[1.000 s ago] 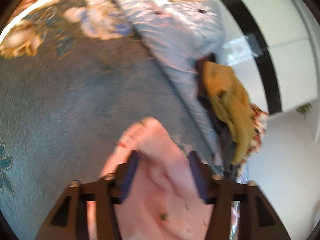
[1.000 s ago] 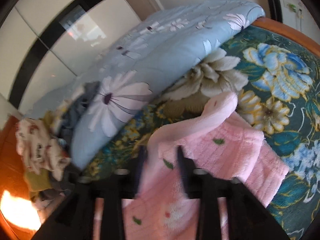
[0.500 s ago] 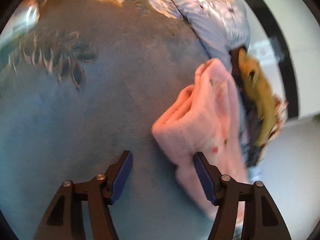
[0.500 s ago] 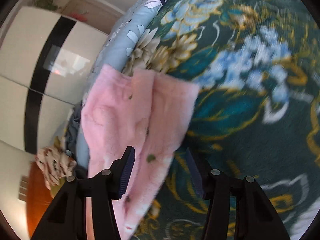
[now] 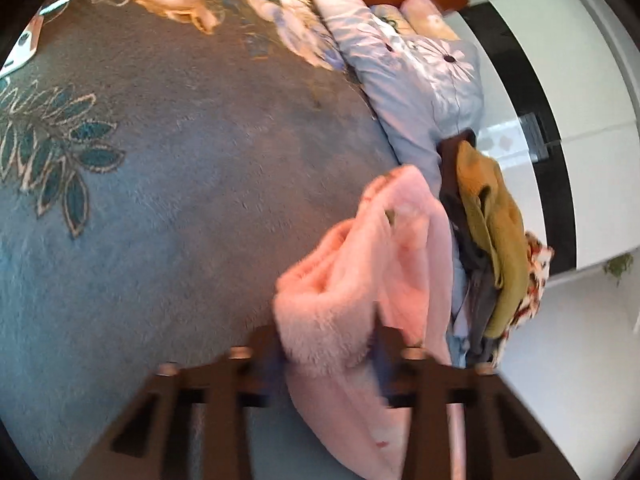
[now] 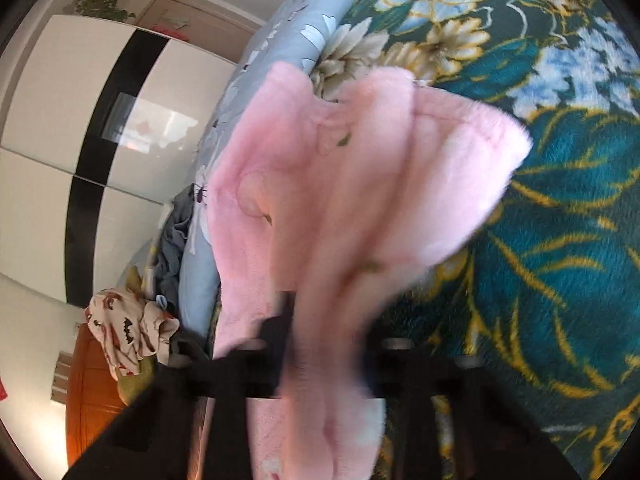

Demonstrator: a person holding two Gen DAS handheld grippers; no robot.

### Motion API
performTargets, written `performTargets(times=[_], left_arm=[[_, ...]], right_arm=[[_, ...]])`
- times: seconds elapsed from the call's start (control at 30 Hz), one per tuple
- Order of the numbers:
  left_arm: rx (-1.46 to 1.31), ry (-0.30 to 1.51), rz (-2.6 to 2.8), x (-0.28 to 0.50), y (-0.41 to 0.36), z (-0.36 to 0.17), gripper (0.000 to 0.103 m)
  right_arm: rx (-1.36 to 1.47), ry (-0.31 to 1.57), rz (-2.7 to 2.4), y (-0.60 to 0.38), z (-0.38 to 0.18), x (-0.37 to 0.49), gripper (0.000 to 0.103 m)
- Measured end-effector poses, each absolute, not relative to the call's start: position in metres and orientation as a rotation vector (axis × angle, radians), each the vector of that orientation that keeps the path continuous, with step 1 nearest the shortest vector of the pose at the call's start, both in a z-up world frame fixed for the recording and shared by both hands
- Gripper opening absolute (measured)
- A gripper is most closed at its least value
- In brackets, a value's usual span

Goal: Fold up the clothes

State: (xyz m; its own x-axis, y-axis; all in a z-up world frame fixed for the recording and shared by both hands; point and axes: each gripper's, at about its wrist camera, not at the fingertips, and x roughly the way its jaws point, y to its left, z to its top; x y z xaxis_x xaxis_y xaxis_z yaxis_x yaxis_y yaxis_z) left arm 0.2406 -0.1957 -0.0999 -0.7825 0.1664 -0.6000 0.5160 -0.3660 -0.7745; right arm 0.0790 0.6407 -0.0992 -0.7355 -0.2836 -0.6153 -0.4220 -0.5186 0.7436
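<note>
A: Item, pink fleece garment point(image 5: 372, 280): where is it?

B: On the floral bedspread point(image 5: 180, 200), a bunched fold between the left gripper point(image 5: 328, 356) jaws, which have just been closing and now pinch it.

A: Right gripper point(image 6: 328, 344)?

B: Likewise just closing; narrow, clamped on the garment's hanging fold. Both blurred.

A fluffy pink fleece garment point(image 5: 372, 280) point(image 6: 340, 208) with small green and red motifs is bunched into soft folds, lying on the floral teal bed blanket point(image 5: 180, 200) point(image 6: 560, 220) near its edge, against the pale blue flowered quilt point(image 5: 420, 92) point(image 6: 304, 28).
</note>
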Motion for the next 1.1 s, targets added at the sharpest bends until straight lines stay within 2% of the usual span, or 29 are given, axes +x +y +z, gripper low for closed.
performTargets(times=[0.13,0.3,0.5,0.63,0.67,0.73,0.93,1.0,1.03,1.1], left_arm=[[0.817,1.571,-2.403,0.243,-0.201,-0.056,0.026],[0.747,1.45,-2.565,0.256,-0.209,-0.008,0.026],[0.85,1.374,-2.405,0.278,-0.245,-0.047,0.026],[0.824,1.425,-2.401,0.278,-0.244,-0.054,0.026],[0.82,1.417,-2.408,0.277,-0.244,-0.051,0.026],[0.814,1.412,-2.428,0.276,-0.243,-0.047,0.026],[0.832,1.43,-2.399,0.278,-0.24,-0.05,0.027],[0.837,1.439,-2.391,0.28,-0.241,-0.051,0.027],[0.838,1.439,-2.39,0.28,-0.241,-0.051,0.027],[0.835,1.437,-2.391,0.28,-0.241,-0.052,0.027]], right_arm=[[-1.01,1.45,2.539,0.639,-0.071,0.099,0.011],[-0.909,1.441,2.715,0.641,-0.027,0.164,0.01],[-1.117,1.373,2.682,0.645,-0.068,0.265,0.012],[-1.072,1.426,2.586,0.657,-0.09,0.28,0.02],[-1.021,1.441,2.564,0.662,-0.09,0.282,0.031],[-0.91,1.499,2.529,0.676,-0.089,0.281,0.042],[-0.827,1.661,2.386,0.703,-0.102,0.251,0.044],[-0.743,1.733,2.384,0.71,-0.099,0.251,0.025],[-0.726,1.708,2.414,0.712,-0.091,0.251,0.007],[-0.721,1.573,2.514,0.709,-0.068,0.252,0.007]])
